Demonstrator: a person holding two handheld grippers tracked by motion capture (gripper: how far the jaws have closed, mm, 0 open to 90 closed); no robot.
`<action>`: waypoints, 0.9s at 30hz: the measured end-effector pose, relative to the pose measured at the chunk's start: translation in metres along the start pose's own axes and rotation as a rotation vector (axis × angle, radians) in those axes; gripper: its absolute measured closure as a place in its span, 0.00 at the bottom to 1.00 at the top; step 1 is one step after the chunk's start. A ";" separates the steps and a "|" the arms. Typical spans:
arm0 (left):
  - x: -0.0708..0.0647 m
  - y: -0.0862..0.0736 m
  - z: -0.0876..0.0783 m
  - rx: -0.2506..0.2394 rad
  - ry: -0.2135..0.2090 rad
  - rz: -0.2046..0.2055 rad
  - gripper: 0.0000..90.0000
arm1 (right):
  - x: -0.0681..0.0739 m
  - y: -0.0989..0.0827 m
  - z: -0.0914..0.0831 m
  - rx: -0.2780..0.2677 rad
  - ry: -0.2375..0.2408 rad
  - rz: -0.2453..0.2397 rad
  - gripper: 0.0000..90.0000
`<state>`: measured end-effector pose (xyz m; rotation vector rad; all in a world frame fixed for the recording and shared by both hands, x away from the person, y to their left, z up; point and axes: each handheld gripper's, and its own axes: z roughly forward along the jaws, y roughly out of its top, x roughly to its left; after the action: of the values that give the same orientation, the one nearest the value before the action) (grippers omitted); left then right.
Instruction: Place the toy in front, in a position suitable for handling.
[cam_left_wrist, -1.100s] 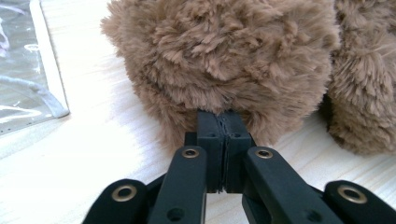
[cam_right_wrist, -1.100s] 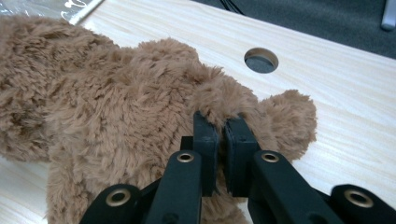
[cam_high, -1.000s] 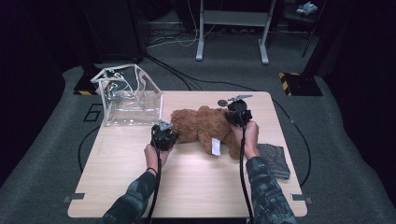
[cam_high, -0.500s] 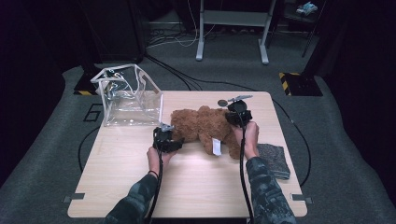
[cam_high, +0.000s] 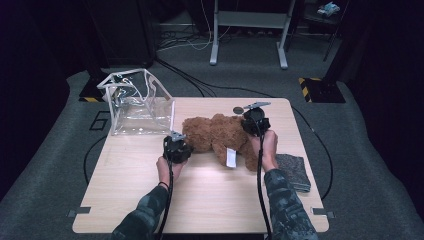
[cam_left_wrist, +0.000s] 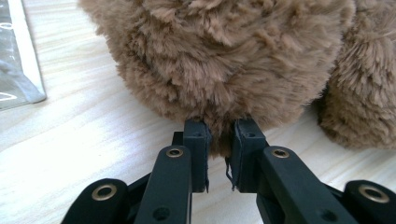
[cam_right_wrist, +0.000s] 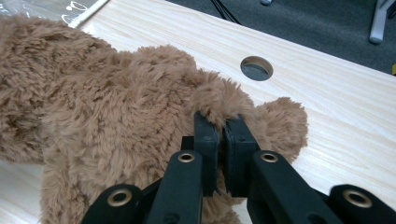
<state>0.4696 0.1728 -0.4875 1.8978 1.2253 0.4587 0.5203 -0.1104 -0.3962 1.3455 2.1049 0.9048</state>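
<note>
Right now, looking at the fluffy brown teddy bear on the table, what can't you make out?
- Fluffy brown teddy bear: its face, high view; it lies turned away.
- White tag on it: print too small, high view.
- Clear plastic bag: cut off at the left gripper view's edge.
- Grey folded cloth: its underside, hidden against the wooden table.

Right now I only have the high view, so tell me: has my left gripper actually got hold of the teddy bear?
Observer: Yes. The left gripper's jaws have just been closing, and they pinch a tuft of the teddy bear's fur.
Operator: And the right one?
Observer: The right gripper is shut on a fur tuft too, on the side nearest the round hole in the table.
Operator: Is the bear lifted?
Observer: No, the left gripper view shows it resting on the wood.
</note>
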 end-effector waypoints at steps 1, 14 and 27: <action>0.000 0.001 -0.002 -0.002 -0.004 0.000 0.89 | 0.001 0.000 -0.002 -0.002 0.001 -0.001 0.96; 0.003 0.006 -0.048 -0.073 -0.045 0.001 0.89 | 0.014 0.002 -0.043 -0.083 0.031 -0.057 0.96; -0.004 -0.018 -0.074 -0.071 -0.060 0.004 0.88 | 0.032 -0.013 -0.072 -0.088 0.072 -0.092 0.96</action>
<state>0.4077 0.2051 -0.4560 1.8414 1.1518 0.4392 0.4501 -0.1044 -0.3593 1.1783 2.1353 1.0094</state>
